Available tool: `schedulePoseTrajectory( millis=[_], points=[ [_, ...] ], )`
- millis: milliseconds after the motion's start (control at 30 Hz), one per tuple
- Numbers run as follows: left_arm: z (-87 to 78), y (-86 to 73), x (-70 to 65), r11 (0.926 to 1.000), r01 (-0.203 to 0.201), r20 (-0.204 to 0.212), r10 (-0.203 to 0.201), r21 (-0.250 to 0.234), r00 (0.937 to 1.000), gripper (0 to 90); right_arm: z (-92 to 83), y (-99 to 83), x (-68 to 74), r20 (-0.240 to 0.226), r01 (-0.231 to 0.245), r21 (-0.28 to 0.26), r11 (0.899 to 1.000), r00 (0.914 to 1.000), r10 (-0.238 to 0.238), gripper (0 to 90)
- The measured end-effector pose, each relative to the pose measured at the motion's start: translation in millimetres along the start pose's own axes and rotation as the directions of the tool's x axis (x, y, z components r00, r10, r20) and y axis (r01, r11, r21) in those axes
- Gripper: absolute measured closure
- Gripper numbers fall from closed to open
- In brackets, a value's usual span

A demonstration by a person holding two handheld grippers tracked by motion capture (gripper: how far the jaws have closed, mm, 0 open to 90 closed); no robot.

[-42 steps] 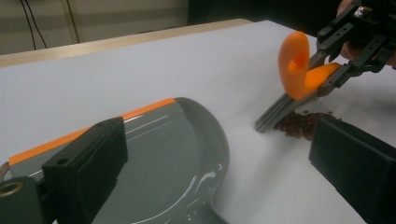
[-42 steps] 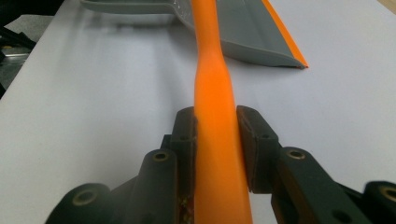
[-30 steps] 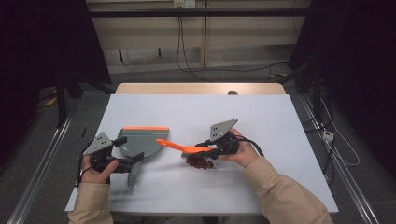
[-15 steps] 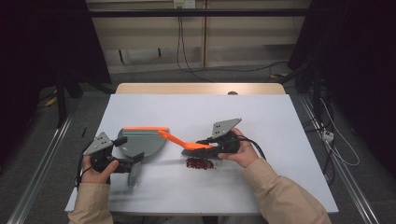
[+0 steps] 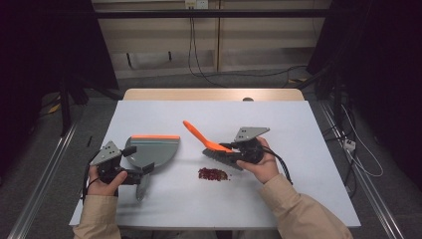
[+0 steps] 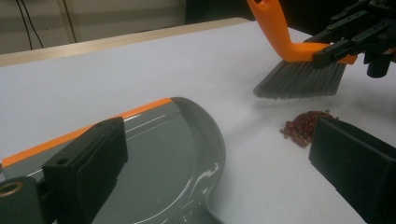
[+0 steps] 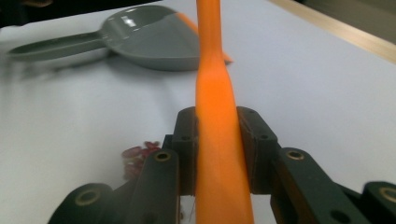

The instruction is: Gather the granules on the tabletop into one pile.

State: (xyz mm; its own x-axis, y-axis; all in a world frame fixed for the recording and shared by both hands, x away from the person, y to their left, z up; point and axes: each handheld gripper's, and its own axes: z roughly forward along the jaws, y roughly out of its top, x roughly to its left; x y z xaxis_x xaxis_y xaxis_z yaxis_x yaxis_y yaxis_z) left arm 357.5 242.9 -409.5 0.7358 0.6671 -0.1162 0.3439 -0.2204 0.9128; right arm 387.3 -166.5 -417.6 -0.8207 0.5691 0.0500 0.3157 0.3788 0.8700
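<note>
A grey dustpan (image 5: 152,149) with an orange front lip lies flat on the white table (image 5: 298,129), its handle pointing toward the near edge. My left gripper (image 5: 138,162) stands open over it, and in the left gripper view the pan (image 6: 163,154) lies between the wide-apart jaws, with neither pad pressing on it. My right gripper (image 5: 226,149) is shut on the orange handle of a hand brush (image 5: 209,142). The grey bristles (image 6: 299,79) hang just above and behind a small pile of red bits (image 5: 214,174). The handle (image 7: 217,116) is clamped between both pads.
The wooden far edge of the table (image 5: 214,94) runs behind the white top. Cables hang at the back wall, and one lies on the floor at the right (image 5: 348,144). Metal rails flank the table on the floor.
The right gripper lifted the brush off the red pile and drew it back to the right, swinging the handle up and away from the dustpan. The left gripper and dustpan stayed put.
</note>
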Motion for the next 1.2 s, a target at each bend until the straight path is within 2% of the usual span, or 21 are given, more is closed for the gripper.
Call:
schedulePoseTrajectory(
  millis=[67, 133, 233, 300, 433, 567, 700, 800, 967, 1067, 1200],
  points=[
    [0.1, 0.1, -0.6, 1.0, 0.001, 0.004, -0.001, 0.001, 1.0, 4.3, -4.3, -4.2, 4.3, 0.059, -0.046, -0.02, 0.999, 0.9972, 0.047, 71.2],
    [0.4, 0.3, -1.4, 1.0, 0.0, 0.005, 0.0, 0.001, 1.0, 4.3, -8.2, -8.5, 11.5, 0.128, -0.06, -0.028, 0.998, 0.9897, 0.064, 71.2],
    [0.6, 0.8, -2.1, 1.0, -0.003, 0.007, 0.003, 0.0, 1.0, 4.3, -14.0, -15.2, 19.4, 0.198, -0.116, -0.053, 0.992, 0.9723, 0.124, 71.2],
    [0.3, 1.3, -2.9, 1.0, -0.002, 0.007, 0.002, -0.004, 1.0, 4.3, -17.7, -17.0, 22.8, 0.251, -0.113, -0.04, 0.993, 0.9607, 0.119, 71.2],
    [0.2, 2.0, -3.8, 1.0, -0.005, 0.009, 0.005, -0.006, 0.9999, 4.3, -25.3, -21.4, 25.8, 0.279, -0.176, -0.046, 0.983, 0.943, 0.182, 71.1],
    [1.2, 2.0, -4.7, 1.0, -0.01, 0.013, 0.01, -0.002, 0.9999, 4.3, -30.0, -23.8, 27.7, 0.31, -0.2, -0.054, 0.978, 0.9279, 0.207, 71.1],
    [1.8, 1.9, -5.2, 1.0, -0.008, 0.014, 0.008, -0.002, 0.9999, 4.3, -31.3, -24.3, 28.9, 0.326, -0.224, -0.061, 0.973, 0.9165, 0.232, 71.1],
    [2.0, 1.6, -4.8, 0.9999, -0.01, 0.014, 0.01, 0.002, 0.9999, 4.3, -31.5, -24.7, 31.6, 0.355, -0.233, -0.066, 0.97, 0.9034, 0.241, 71.1],
    [2.0, 1.9, -5.2, 0.9999, -0.011, 0.018, 0.011, 0.0, 0.9998, 4.3, -31.6, -27.6, 37.8, 0.418, -0.256, -0.083, 0.963, 0.8685, 0.267, 71.1],
    [1.4, 2.5, -5.6, 0.9999, -0.015, 0.022, 0.015, -0.004, 0.9997, 4.3, -29.8, -28.6, 41.3, 0.44, -0.276, -0.088, 0.957, 0.8512, 0.286, 71.1],
    [0.5, 3.5, -6.1, 0.9999, -0.015, 0.023, 0.015, -0.009, 0.9996, 4.3, -25.4, -27.6, 46.7, 0.466, -0.284, -0.098, 0.954, 0.8338, 0.296, 71.1]
  ],
)
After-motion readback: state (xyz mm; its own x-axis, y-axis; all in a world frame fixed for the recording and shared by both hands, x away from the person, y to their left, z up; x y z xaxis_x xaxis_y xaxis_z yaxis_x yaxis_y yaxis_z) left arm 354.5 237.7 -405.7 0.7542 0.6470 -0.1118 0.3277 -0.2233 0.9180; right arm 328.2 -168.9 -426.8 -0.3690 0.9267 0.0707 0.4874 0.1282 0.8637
